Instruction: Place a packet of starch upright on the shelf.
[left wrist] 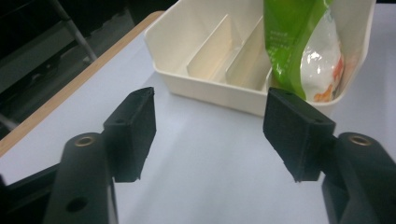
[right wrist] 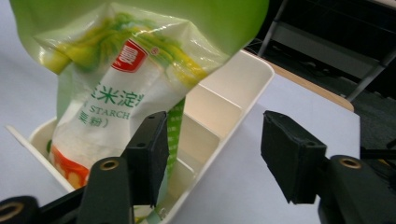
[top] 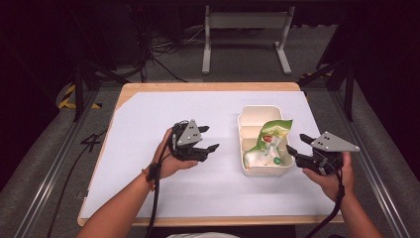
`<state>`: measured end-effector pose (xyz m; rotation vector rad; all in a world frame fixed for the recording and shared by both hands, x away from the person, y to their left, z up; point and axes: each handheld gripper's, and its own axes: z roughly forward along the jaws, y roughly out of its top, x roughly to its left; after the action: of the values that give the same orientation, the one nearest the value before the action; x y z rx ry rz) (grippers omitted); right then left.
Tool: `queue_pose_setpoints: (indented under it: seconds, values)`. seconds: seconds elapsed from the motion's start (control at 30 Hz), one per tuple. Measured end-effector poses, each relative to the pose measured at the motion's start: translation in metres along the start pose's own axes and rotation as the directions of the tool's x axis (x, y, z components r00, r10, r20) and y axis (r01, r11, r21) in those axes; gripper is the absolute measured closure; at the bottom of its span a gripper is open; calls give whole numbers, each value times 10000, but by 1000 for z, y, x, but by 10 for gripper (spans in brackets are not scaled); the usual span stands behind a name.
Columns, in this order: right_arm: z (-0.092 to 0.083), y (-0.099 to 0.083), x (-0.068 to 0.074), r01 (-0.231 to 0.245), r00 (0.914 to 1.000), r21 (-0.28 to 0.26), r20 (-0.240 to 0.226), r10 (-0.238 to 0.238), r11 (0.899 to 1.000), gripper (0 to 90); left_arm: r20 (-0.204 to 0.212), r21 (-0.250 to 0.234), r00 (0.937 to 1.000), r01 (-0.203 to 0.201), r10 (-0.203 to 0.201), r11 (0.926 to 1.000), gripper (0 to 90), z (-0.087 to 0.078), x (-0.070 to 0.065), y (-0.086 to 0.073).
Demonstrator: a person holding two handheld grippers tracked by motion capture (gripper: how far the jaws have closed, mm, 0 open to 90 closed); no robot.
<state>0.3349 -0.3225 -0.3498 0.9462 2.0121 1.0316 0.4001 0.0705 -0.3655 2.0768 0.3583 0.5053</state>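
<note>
I am holding both the left gripper (top: pixel 210 138) and the right gripper (top: pixel 297 144) open and empty. The starch bag (top: pixel 269 144) is leaning tall in the cream bin (top: pixel 246 119); a clumsy nudge risks tipping both.

Both handheld grippers, the black left gripper (top: pixel 207 138) and black right gripper (top: pixel 298 144), carry a grey three-cornered plate behind the fingers (left wrist: pixel 133 133), dotted with small screws. Blocky matte finger pads, brass-ringed holes just behind them, black cables trailing back. Forearms bare, dark strap on left wrist.
</note>
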Motion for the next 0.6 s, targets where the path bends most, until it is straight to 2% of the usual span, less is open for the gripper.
queue_pose_setpoints:
  seconds: [0.2,0.33,0.47,0.6]
  values:
    - [-6,-6,-6,-118,9995,-121,297,122,9999,321,-522,304,9982,316,-300,9990,238,-15,7,-16]
    - [-9,-10,-10,-236,9987,-99,440,240,9997,308,-590,442,9978,312,-286,9985,190,-26,11,-26]
    - [-12,-14,-12,-218,9977,-219,640,232,9995,291,-884,409,9950,505,-467,9979,166,-39,14,-36]
    - [-15,-19,-16,-227,9958,-227,885,246,9995,282,-1249,487,9910,544,-480,9973,152,-51,17,-45]
